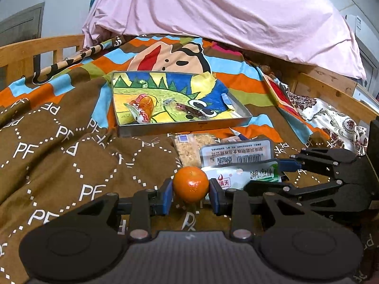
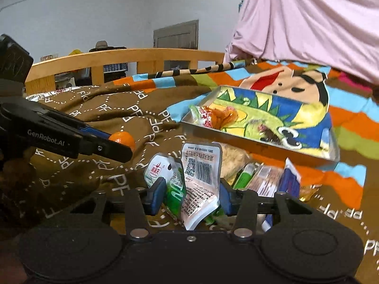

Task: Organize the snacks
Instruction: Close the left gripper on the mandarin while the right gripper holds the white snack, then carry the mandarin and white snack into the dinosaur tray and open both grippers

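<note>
My left gripper [image 1: 191, 193] is shut on a small orange mandarin [image 1: 191, 184], held just above the brown blanket; it also shows in the right wrist view [image 2: 123, 139]. My right gripper [image 2: 191, 196] is closed around two snack packets, a white one with a barcode [image 2: 201, 177] and a green-and-white one [image 2: 173, 184]. It enters the left wrist view from the right [image 1: 281, 165]. A metal tray [image 1: 182, 127] with a cartoon liner lies beyond, holding an orange-wrapped snack [image 1: 142, 106] and a dark one [image 1: 191, 110].
More packets lie in a pile by the tray: a rice-cracker bag [image 1: 187, 149], a green bar [image 2: 246, 175] and a blue packet [image 2: 290, 179]. A pink duvet [image 1: 225, 11] is heaped behind. Wooden bed rails [image 2: 132, 59] edge the bed.
</note>
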The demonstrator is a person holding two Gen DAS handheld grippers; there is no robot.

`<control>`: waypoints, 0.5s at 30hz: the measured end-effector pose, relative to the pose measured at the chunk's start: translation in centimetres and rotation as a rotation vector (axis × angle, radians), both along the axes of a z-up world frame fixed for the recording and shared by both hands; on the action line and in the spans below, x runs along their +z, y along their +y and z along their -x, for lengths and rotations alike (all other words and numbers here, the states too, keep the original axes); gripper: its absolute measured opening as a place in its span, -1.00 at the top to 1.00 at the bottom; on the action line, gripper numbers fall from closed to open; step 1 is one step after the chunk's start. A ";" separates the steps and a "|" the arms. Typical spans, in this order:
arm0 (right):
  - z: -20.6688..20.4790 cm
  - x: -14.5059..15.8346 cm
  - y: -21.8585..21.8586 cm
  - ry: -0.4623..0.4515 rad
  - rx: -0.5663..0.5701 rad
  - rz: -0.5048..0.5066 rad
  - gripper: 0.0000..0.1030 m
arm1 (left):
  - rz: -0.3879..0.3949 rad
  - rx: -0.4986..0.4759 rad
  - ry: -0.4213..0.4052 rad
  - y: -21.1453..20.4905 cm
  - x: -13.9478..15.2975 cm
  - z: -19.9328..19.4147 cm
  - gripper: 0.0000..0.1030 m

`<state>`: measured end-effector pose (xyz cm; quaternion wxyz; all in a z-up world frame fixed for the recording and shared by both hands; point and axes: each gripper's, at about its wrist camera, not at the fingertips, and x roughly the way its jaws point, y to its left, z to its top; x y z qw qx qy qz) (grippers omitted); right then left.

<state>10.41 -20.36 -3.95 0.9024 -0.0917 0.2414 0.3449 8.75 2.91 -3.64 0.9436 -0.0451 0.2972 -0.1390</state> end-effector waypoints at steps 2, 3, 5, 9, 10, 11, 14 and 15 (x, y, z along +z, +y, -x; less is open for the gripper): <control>0.0 -0.2 0.0 -0.003 0.000 0.011 0.09 | 0.002 0.004 -0.002 0.1 0.0 0.0 0.32; 0.1 -0.2 0.1 -0.009 0.001 0.017 0.10 | 0.001 0.004 -0.004 0.1 0.1 0.0 0.31; 0.3 -0.1 0.2 -0.039 0.003 0.030 0.12 | 0.001 0.006 -0.007 0.1 0.2 -0.1 0.31; 0.4 0.1 0.4 -0.074 0.005 0.050 0.20 | 0.005 0.013 -0.013 0.1 0.4 -0.5 0.31; 0.4 0.0 0.4 -0.076 0.006 0.057 0.22 | 0.007 0.015 -0.014 0.1 0.4 -0.5 0.31; 0.4 -0.1 0.5 -0.078 0.006 0.062 0.24 | 0.009 0.016 -0.016 0.1 0.5 -0.6 0.31; 0.6 -0.3 0.6 -0.091 0.016 0.080 0.29 | 0.009 0.017 -0.022 0.0 0.6 -0.7 0.31; 0.7 -0.3 0.6 -0.101 0.020 0.083 0.30 | 0.009 0.016 -0.023 0.0 0.7 -0.7 0.31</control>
